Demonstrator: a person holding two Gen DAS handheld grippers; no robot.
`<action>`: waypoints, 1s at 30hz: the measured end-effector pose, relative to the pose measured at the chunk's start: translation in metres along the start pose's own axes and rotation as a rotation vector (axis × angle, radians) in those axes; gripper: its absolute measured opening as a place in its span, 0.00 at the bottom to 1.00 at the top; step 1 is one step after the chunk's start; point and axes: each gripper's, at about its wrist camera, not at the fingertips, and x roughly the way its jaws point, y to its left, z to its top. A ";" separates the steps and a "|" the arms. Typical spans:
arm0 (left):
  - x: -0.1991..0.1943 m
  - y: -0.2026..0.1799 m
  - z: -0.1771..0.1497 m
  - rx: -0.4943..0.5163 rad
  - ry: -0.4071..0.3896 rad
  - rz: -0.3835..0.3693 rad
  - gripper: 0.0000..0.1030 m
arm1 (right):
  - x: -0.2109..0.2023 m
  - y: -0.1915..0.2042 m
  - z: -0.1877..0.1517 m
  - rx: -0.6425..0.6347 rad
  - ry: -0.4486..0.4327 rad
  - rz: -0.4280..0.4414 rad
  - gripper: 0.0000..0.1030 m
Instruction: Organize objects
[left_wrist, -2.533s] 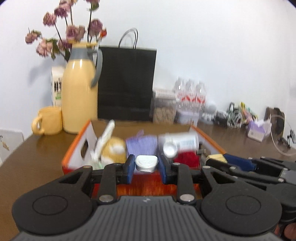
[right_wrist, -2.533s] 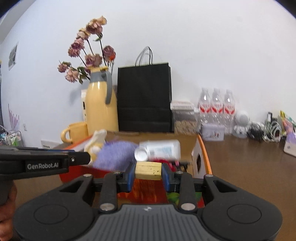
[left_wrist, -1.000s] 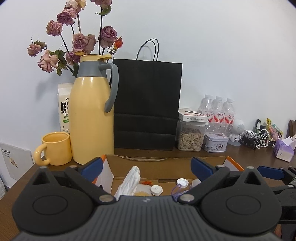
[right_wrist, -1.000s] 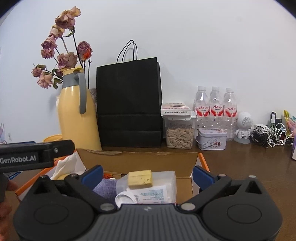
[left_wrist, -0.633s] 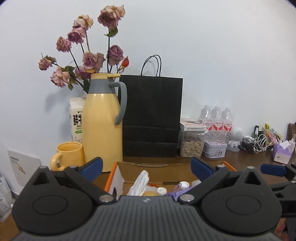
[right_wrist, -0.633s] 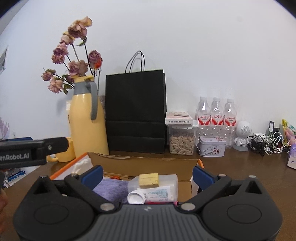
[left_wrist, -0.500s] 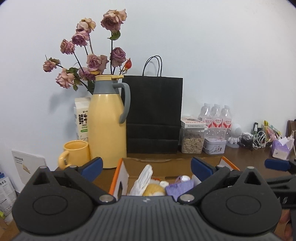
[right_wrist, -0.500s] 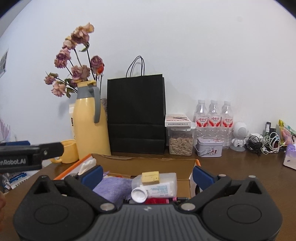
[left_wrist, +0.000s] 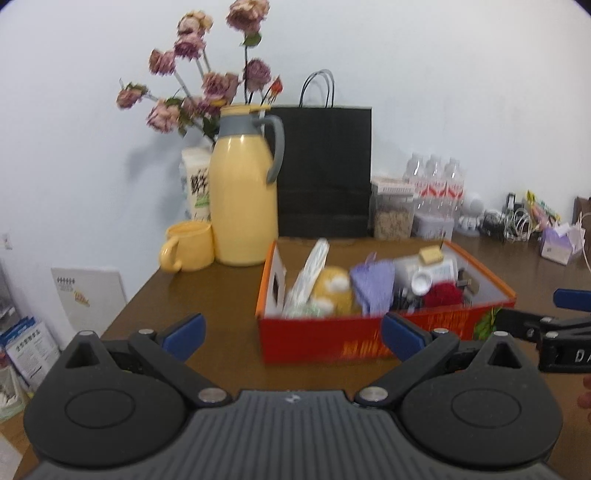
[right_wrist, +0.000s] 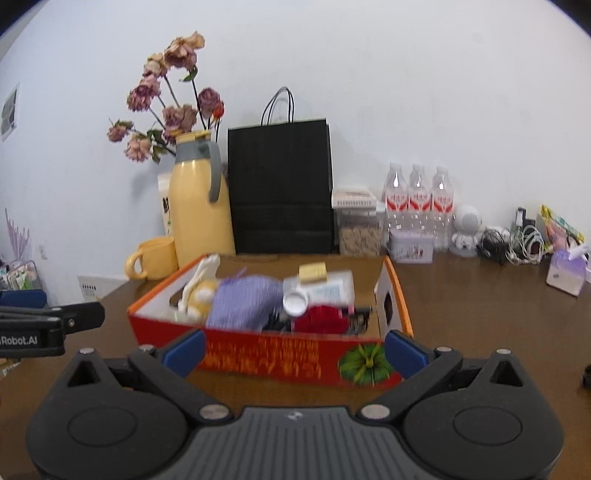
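Brown surface (right_wrist: 480, 314) carries the red box (right_wrist: 280, 354) at 12 o'clock of both tongs; left tongs (left_wrist: 291, 332) and right tongs (right_wrist: 293, 349) gape wide, holding nothing.

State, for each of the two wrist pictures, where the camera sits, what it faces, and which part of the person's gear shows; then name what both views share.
Left wrist: sits behind the left tool, open, facing the red box from its front left; the right tool shows at the right edge.
Right wrist: sits behind the right tool, open, facing the red box head-on; the left tool shows at the left edge.
Shared: box, yellow jug, black bag.
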 end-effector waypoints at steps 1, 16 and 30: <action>-0.003 0.001 -0.005 -0.003 0.014 0.001 1.00 | -0.003 0.001 -0.003 0.004 0.010 0.001 1.00; -0.017 0.008 -0.040 -0.031 0.100 0.006 1.00 | -0.018 0.005 -0.030 0.016 0.111 -0.002 1.00; -0.017 0.005 -0.042 -0.032 0.105 0.001 1.00 | -0.018 0.003 -0.032 0.023 0.112 -0.010 1.00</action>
